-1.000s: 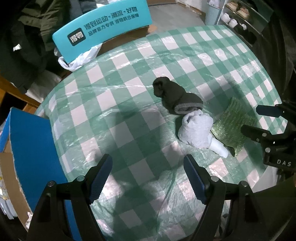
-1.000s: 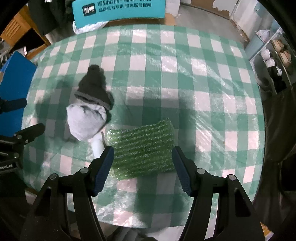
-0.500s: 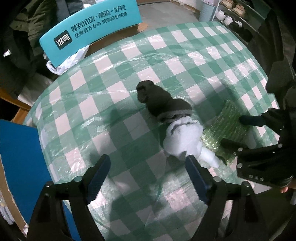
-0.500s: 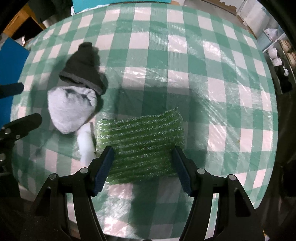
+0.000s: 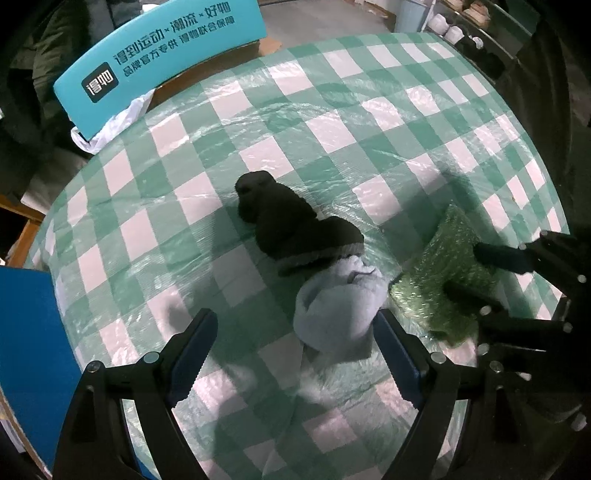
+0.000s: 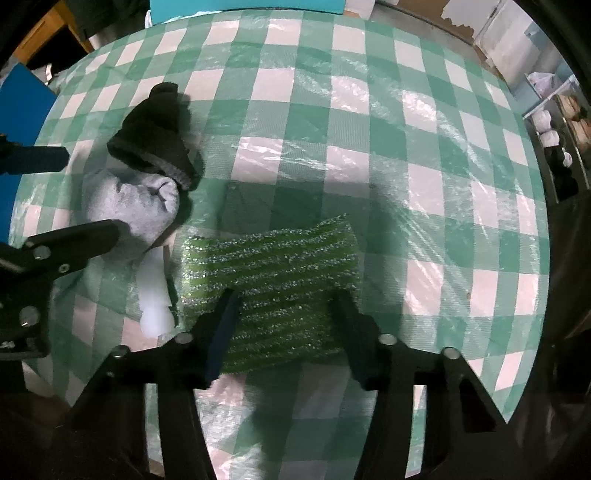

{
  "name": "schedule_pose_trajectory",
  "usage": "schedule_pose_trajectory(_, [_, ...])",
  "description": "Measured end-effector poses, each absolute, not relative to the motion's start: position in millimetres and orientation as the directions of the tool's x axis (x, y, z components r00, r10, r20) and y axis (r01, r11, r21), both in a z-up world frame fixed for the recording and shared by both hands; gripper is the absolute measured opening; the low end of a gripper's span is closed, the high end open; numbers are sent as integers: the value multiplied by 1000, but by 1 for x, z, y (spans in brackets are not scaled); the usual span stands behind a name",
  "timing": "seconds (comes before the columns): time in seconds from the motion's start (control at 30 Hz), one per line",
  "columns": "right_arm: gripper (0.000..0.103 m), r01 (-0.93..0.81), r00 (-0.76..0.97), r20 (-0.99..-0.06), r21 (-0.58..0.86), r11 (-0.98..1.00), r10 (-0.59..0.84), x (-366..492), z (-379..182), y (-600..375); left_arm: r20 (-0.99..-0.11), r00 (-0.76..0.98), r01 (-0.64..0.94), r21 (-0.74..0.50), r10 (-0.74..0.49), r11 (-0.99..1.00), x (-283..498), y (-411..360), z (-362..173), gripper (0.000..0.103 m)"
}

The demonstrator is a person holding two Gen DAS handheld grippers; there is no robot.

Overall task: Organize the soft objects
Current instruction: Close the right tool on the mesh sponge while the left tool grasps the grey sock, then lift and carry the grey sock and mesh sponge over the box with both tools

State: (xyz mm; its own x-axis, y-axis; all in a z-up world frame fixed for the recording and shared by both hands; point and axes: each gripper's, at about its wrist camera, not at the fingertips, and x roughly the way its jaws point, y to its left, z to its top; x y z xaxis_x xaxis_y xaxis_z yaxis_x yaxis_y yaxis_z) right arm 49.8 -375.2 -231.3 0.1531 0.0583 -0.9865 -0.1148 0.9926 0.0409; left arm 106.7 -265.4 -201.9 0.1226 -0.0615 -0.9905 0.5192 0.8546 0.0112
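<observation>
checked tablecloth (image 5: 332, 129), teal sign (image 5: 159, 55), blue box (image 5: 33, 350)

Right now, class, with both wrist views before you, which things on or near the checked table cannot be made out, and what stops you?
- White object beside the grey sock: right wrist view, too blurred to identify.
- Green sponge cloth: its near edge is covered by the right tool.
- Small shelf items: left wrist view, too small.
- Teal sign: right wrist view, cut by the top edge.
</observation>
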Motion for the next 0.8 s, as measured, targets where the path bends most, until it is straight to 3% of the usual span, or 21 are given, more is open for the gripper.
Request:
schedule_pose_trajectory(0.1, [24,-94,157,-986,38,995,53,49,-231,-381,-990,115,520,-8,-79,854,109,-266,-208,87])
schedule_pose_trajectory(0.17, [18,-84,157,-986,42,996,55,50,-230,-385,-989,119,519,-18,-93,855,108,-264,-209,81])
schedule_pose_trajectory(0.33, [14,-80,165,-984,49,996,61,52,-229,-389,-989,97,532,-44,-113,845,104,-260,-210,35])
schedule_pose_trajectory(0.47, [13,-75,179,-981,57,996,69,49,-223,-389,-988,106,533,-35,-108,846,98,-254,-206,30])
schedule_pose_trajectory(0.8, [12,-81,206,-975,71,994,86,39,-207,-396,-990,108,524,-24,-94,851,87,-229,-196,29])
